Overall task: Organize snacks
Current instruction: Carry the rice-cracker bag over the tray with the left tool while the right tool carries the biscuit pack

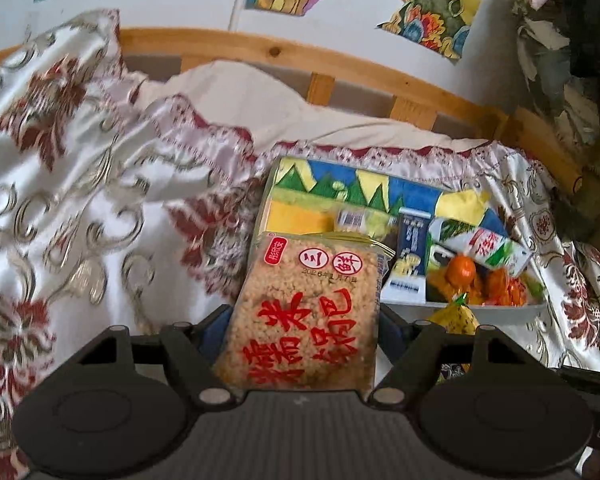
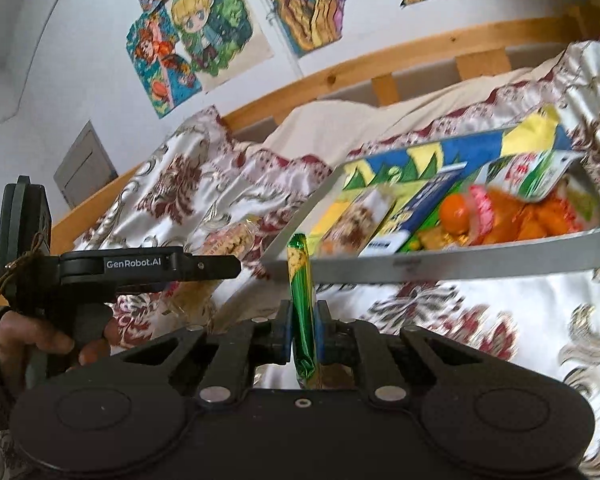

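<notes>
The left gripper [image 1: 302, 328] stands wide, both fingers pressed against a broad packet. The right gripper [image 2: 303, 328] is clamped tight on a thin wrapper. To its left, a hand [image 2: 50, 340] grips the other tool's handle.

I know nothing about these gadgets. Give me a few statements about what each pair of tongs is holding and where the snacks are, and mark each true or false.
1. The left tongs hold a flat rice cracker packet with red lettering. True.
2. The right tongs are empty. False: they are shut on a thin green and yellow packet.
3. The tray sits on a patterned bedcover. True.
4. The tray holds no snacks. False: a blue carton and orange treats lie in it.
</notes>
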`<state>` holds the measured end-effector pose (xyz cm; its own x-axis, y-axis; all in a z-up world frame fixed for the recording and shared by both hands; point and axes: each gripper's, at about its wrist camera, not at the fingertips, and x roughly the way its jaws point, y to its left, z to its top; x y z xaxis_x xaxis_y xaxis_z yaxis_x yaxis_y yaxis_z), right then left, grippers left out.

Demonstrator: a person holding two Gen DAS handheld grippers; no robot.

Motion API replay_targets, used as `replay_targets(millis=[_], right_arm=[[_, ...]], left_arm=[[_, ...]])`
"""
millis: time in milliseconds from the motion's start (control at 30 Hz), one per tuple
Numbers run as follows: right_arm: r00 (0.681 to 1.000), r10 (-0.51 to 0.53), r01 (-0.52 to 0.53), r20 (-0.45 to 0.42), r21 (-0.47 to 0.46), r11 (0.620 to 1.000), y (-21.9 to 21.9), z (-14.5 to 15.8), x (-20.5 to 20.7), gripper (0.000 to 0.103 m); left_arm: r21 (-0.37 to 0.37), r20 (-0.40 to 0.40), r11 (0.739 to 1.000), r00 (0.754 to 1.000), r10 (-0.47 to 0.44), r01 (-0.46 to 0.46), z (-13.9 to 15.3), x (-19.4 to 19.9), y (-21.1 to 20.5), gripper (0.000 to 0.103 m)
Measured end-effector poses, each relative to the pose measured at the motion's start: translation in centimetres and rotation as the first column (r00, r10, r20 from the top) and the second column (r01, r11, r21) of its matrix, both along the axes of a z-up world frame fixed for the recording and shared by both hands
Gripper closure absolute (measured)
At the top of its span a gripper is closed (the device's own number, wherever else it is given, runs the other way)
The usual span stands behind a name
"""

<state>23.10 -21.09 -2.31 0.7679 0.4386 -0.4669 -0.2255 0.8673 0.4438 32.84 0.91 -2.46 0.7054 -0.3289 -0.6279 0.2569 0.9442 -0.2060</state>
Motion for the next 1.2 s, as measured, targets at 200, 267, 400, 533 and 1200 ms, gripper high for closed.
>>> replay_targets(millis=[200, 267, 400, 533, 1200], right_arm=[[1.0, -0.009, 0.009, 0.007, -0.022, 1.0, -0.5, 0.2, 0.5, 0.092], [1.0, -0.011, 0.011, 0.008, -0.02, 1.0, -0.6, 0.1, 0.3, 0.092], [1.0, -0.009, 0.009, 0.016, -0.025, 1.0, -0.7, 0.2, 0.1, 0.092], [0.999, -0.018, 0.019, 0.033, -0.019, 1.0, -1.1, 0.9, 0.1, 0.092], [0.981, -0.149, 0.168, 0.124, -0.167, 0.972, -6.8, 5.8, 8.9, 0.092]], left_arm=[[-0.003, 0.015, 1.0, 1.0, 0.0, 0.0, 0.7, 0.6, -1.2, 0.025], [-0.002, 0.017, 1.0, 1.0, -0.003, 0.003, 0.8, 0.6, -1.3, 0.025], [0.003, 0.019, 1.0, 1.0, -0.002, 0.002, 0.8, 0.6, -1.3, 0.025], [0.007, 0.021, 1.0, 1.0, 0.007, -0.007, 1.0, 0.8, -1.3, 0.025], [-0.027, 0.081, 1.0, 0.997, -0.002, 0.004, 0.8, 6.5, -9.0, 0.025]])
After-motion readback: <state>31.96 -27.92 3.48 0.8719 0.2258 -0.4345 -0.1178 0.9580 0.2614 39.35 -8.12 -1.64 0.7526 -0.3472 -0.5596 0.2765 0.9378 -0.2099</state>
